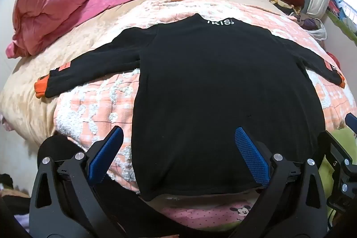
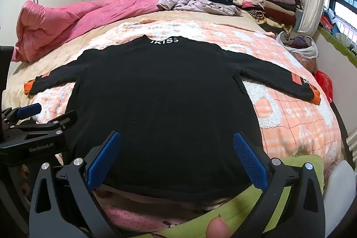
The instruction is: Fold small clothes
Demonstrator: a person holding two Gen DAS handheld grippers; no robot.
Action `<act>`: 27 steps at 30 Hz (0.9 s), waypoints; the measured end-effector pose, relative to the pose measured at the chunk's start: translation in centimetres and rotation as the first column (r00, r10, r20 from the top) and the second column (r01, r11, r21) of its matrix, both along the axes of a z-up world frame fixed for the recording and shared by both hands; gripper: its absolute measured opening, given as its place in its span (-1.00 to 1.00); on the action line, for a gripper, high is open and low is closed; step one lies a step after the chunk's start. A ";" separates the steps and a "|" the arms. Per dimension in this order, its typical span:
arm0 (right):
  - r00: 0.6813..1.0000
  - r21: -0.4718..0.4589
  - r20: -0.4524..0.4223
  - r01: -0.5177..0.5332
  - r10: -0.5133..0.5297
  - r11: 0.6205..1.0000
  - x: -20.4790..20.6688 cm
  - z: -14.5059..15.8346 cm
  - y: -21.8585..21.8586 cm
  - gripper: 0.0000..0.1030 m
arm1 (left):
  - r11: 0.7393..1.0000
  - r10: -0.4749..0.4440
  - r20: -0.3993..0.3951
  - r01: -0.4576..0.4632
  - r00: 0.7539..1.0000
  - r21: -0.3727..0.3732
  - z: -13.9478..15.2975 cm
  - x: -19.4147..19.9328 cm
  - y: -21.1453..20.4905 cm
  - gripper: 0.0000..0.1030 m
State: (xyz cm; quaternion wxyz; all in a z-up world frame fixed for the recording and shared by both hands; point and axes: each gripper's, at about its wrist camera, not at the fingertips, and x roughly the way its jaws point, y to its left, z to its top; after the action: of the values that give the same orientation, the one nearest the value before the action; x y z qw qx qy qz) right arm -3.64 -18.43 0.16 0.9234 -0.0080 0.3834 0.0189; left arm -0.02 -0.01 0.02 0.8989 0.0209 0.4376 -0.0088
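A black long-sleeved top [image 1: 212, 86] [image 2: 160, 90] lies flat on the bed with both sleeves spread out, orange cuffs at the ends and white letters at the collar. My left gripper [image 1: 178, 137] hovers open over the top's lower left hem, nothing between its blue pads. My right gripper [image 2: 177, 141] hovers open over the lower middle of the top, also holding nothing. The left gripper [image 2: 33, 122] shows at the left edge of the right wrist view.
The top rests on a peach and white blanket [image 1: 93, 102] [image 2: 290, 117]. A pink quilt [image 1: 67, 10] is bunched at the back left. Loose clothes [image 2: 196, 3] and a stack of folded clothes [image 2: 267, 3] lie at the back right. A fingertip [image 2: 217, 228] shows at the bottom.
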 end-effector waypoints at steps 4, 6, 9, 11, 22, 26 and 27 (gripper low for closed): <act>1.000 -0.004 0.004 0.000 0.000 1.000 0.0 0.0 0.0 0.92 | 1.000 0.001 -0.001 -0.001 1.000 0.005 0.0 0.0 0.0 0.82; 1.000 -0.005 0.004 0.001 -0.001 1.000 -0.1 0.0 0.0 0.92 | 1.000 0.002 -0.001 -0.002 1.000 0.004 0.0 0.0 0.0 0.82; 1.000 -0.010 0.001 -0.001 0.001 1.000 0.0 0.0 0.1 0.92 | 1.000 0.002 0.001 -0.002 1.000 0.006 0.0 0.0 0.0 0.82; 1.000 -0.009 0.000 0.000 0.000 1.000 0.0 0.1 0.2 0.92 | 1.000 0.005 0.001 -0.005 1.000 0.008 -0.1 0.1 0.0 0.82; 1.000 -0.010 0.002 0.001 -0.001 1.000 0.0 0.0 0.0 0.92 | 1.000 0.002 0.004 -0.002 1.000 0.006 0.3 0.0 -0.1 0.82; 1.000 -0.009 0.002 0.000 0.000 1.000 -0.1 0.2 -0.1 0.92 | 1.000 0.002 0.007 -0.002 1.000 0.005 0.6 0.1 -0.1 0.82; 1.000 -0.009 0.002 -0.001 0.001 1.000 0.2 0.1 0.1 0.92 | 1.000 0.002 0.007 -0.002 1.000 0.006 0.7 0.1 -0.2 0.82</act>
State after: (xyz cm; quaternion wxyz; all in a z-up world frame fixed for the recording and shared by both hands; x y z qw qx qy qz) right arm -3.48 -18.29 0.29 0.9237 -0.0124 0.3826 0.0175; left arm 0.10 -0.18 0.69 0.9003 0.0231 0.4345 -0.0065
